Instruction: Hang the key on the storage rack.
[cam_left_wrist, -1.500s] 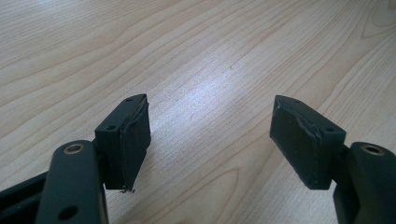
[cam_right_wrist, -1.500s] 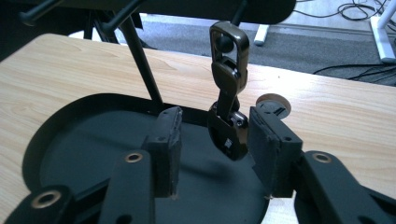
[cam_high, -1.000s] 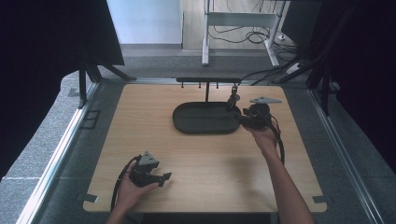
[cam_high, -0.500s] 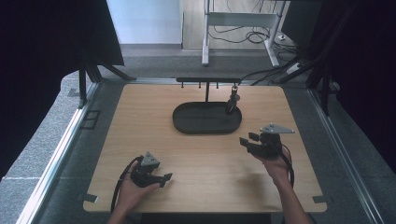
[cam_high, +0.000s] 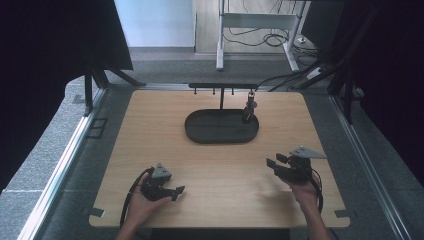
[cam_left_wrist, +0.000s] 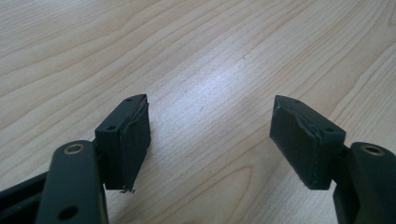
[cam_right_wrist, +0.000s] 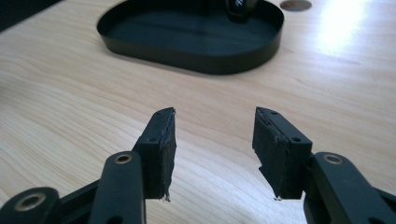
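Observation:
A black oval tray (cam_high: 200, 135) sits at the middle back of the wooden table (cam_high: 150, 120), under a thin black rail on a post (cam_high: 221, 87). A small dark object (cam_high: 249, 111) hangs from the rail's right end over the tray's right side; its lower part (cam_right_wrist: 240, 9) shows at the tray (cam_right_wrist: 154, 28) in the right gripper view. My left gripper (cam_high: 178, 191) rests near the front left edge, open, nothing between its pads (cam_left_wrist: 135, 140). My right gripper (cam_high: 274, 164) is at the front right, open and empty, its pads (cam_right_wrist: 163, 149) pointing toward the tray.
The table's front edge (cam_high: 215, 224) lies close to both hands. A metal frame (cam_high: 65, 165) runs along the left side and dark stands (cam_high: 350, 95) flank the right. A white desk leg and cables (cam_high: 280, 35) sit on the floor behind.
My right gripper has drawn back from the tray's right end to the front right of the table, open and empty. The left gripper has stayed in place.

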